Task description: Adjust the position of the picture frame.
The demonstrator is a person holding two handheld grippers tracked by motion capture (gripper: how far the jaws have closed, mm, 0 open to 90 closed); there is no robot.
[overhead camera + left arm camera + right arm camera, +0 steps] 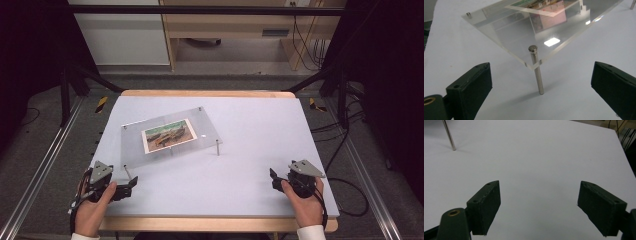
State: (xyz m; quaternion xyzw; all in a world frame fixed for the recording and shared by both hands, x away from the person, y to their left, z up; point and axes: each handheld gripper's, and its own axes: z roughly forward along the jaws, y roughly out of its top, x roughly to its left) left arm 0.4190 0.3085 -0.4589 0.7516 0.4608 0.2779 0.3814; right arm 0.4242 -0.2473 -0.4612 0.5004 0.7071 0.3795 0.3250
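A clear acrylic plate (205, 131) stands on thin metal legs in the middle of the table, with a printed picture (168, 134) under it. My left gripper (131, 184) rests at the front left, open, just short of the plate's near corner leg (537, 72), which rises between its jaws farther ahead. The plate (506, 32) shows close up in the left gripper view, the picture (546, 15) seen through it. My right gripper (273, 178) is open at the front right, with bare table between its jaws. Another leg (449, 135) stands far off to its upper left.
The table (250, 150) has a pale lilac cover with a wooden edge (210, 224) at front. Black frame bars and cables (345, 145) flank it on the right; a shelf unit (230, 25) stands beyond the far edge.
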